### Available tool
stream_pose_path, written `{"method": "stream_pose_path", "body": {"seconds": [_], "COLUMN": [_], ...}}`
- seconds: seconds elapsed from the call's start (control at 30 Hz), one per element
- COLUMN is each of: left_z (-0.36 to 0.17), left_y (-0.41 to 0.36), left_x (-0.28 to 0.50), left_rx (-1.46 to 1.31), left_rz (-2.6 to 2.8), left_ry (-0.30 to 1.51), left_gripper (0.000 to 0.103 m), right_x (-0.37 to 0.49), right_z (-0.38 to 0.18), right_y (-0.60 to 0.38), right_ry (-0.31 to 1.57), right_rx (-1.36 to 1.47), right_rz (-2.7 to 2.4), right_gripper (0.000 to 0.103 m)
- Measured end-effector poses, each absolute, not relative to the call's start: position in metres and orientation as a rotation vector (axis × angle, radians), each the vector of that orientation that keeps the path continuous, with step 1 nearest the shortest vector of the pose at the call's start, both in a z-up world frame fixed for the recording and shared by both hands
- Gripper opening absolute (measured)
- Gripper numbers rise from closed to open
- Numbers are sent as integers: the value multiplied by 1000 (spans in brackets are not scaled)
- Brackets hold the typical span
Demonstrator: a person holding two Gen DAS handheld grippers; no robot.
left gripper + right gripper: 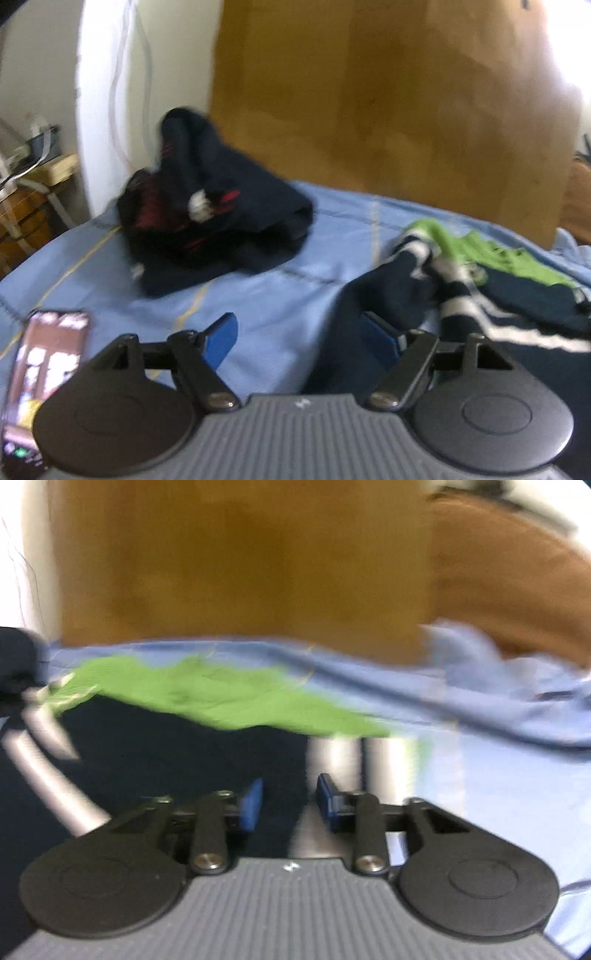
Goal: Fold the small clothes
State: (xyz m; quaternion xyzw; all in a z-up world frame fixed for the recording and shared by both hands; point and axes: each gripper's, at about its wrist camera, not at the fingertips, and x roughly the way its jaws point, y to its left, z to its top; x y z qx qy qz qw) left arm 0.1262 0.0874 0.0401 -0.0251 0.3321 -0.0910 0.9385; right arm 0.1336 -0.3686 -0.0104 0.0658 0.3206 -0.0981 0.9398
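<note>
Clothes lie in two lots on a blue bedsheet [280, 295]. One is a navy garment with green and white stripes [480, 295], spread out on the right side of the bed; the other is a crumpled dark heap with red marks [207, 221], farther off to the left, well apart from the first.

Left gripper [303, 339] hovers low over the sheet, fingers spread wide. Its left pad [221, 343] sits over bare sheet, while the right pad [380, 339] is at the near edge of the navy cloth; whether it touches is hard to tell in the blur. Nothing is pinched.

Right gripper [288, 801] is over the same striped garment, jaws parted with navy cloth and a white stripe showing below the gap; the pads do not press on it.

A phone [40, 380] lies on the sheet at near left, just beside the left gripper. Behind the bed stands a wooden board [388, 92], and a cluttered side table [33, 184] sits far left.
</note>
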Motion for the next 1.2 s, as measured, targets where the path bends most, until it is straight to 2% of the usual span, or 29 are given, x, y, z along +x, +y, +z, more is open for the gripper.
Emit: {"method": "stream_pose_path", "body": {"seconds": [0.07,0.13,0.27,0.43,0.6,0.67,0.87,1.2], "left_z": [36,32,28,27,26,28,29,12], "left_y": [101,113,126,135,139,140,131,112], "left_x": [121,117,107,91,81,76,56,48], "left_rx": [-53,-66,-81,-96,-122,-127,-84,-28], "left_rz": [-159,-142,-116,-122,-122,-132,-202,-203], "left_ry": [686,688,696,679,691,694,710,791], "left_gripper": [75,75,75,75,75,75,86,85], "right_x": [134,124,120,136,130,130,132,145], "right_z": [-2,16,45,44,34,33,29,22], "right_y": [-380,-368,-298,-211,-167,-163,-141,-135], "right_ry": [687,633,579,694,702,704,715,722], "right_rx": [209,253,147,130,125,115,68,53], "right_rz": [-296,-188,41,188,173,163,174,179], "right_gripper": [52,50,50,50,66,69,71,73]}}
